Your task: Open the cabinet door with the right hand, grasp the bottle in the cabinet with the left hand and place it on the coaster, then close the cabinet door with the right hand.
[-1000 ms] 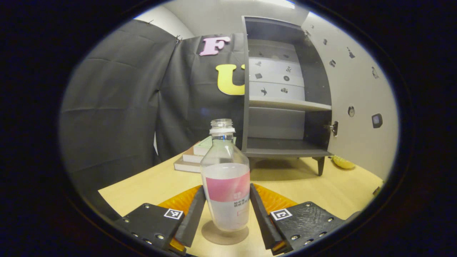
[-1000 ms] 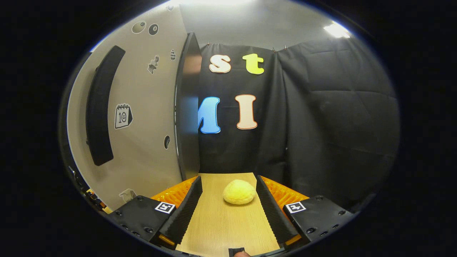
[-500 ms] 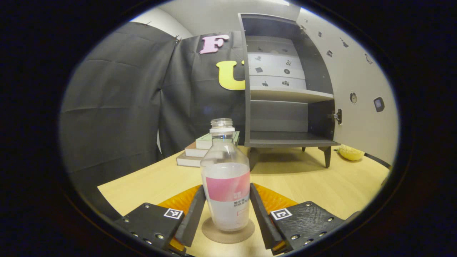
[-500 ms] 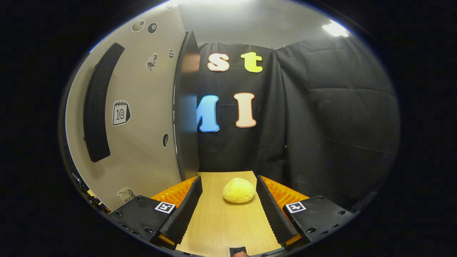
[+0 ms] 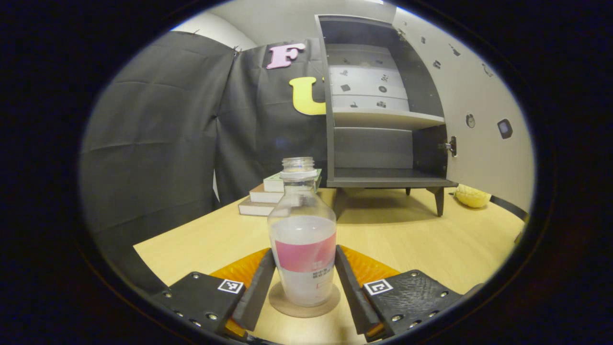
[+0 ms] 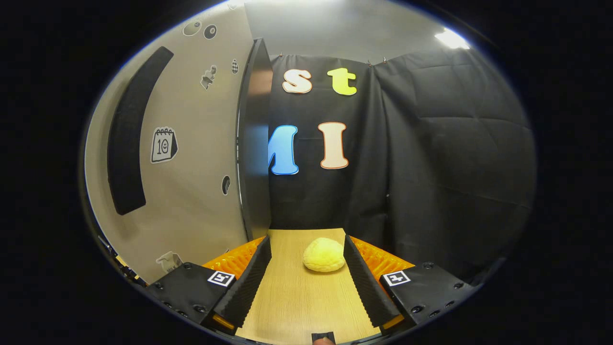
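A clear bottle [image 5: 302, 230] with a pink label and no cap stands upright on the round brown coaster [image 5: 325, 306] in the left gripper view. My left gripper [image 5: 304, 251] is shut on the bottle, one finger pressing each side at label height. Behind it the dark cabinet [image 5: 383, 182] stands with bare shelves, its pale door [image 5: 479, 143] swung out to the right. In the right gripper view, my right gripper [image 6: 306, 239] is open and holds nothing. The door's outer face [image 6: 191, 167] with its long black handle [image 6: 129, 139] rises just left of it.
A stack of books [image 5: 268, 196] lies left of the cabinet on the wooden table [image 5: 407, 239]. A yellow bun-like lump [image 5: 472, 196] sits on the table near the door's foot, and this yellow lump [image 6: 324, 255] lies just beyond my right fingertips.
The bottle has come down onto the coaster, still held by my left gripper. The left view has tipped, so the cabinet sits higher. The right gripper barely shifted.
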Tool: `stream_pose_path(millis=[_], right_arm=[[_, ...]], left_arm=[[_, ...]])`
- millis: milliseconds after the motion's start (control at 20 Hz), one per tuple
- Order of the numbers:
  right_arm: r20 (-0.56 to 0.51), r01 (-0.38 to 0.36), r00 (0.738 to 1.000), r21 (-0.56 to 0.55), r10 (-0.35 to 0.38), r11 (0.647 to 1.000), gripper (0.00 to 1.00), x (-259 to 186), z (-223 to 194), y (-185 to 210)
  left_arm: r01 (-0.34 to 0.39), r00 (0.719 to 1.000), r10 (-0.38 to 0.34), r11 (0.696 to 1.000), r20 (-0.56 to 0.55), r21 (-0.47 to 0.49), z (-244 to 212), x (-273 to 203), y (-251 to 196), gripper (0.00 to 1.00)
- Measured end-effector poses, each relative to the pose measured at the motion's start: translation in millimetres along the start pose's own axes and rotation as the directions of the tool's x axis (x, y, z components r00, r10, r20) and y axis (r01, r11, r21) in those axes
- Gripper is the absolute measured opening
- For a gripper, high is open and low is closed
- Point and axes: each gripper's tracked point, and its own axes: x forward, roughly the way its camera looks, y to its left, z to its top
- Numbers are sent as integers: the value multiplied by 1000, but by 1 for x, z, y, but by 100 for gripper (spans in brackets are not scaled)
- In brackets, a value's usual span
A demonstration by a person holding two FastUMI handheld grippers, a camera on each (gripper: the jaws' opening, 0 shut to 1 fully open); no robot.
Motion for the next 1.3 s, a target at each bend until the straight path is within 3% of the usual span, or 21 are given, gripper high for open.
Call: stream_pose_path(millis=[150,350,500,800,850,900,1000,1100,1150,1300], right_arm=[[2,-8,1000,10,8,1000,96,2,0,1],[9,-17,1000,38,17,999,96,4,2,-1],[9,-26,1000,62,25,998,96,7,2,-4],[38,-55,998,101,52,993,96,8,20,-12],[44,-69,997,109,65,992,96,7,27,-12],[51,-86,995,116,81,990,93,7,33,-10],[59,-124,991,114,118,986,98,6,49,-6],[60,-161,986,99,155,982,93,5,63,2],[58,-179,983,90,174,980,98,3,69,8],[65,-231,972,45,227,972,98,-1,87,27]], left_arm=[[-34,999,34,999,-7,20,8,-5,6,78],[-25,999,24,999,37,35,38,-14,2,75],[-38,997,34,997,62,61,61,-22,4,78],[-48,992,41,997,117,60,140,-47,-1,80],[-49,991,41,997,131,62,158,-51,-1,75],[-54,988,44,997,146,60,177,-56,-3,75],[-58,983,47,997,178,56,215,-63,-7,75],[-51,979,38,997,201,59,247,-70,-12,75],[-41,978,27,997,206,65,260,-70,-16,75],[-40,974,18,995,228,95,289,-67,-20,77]])
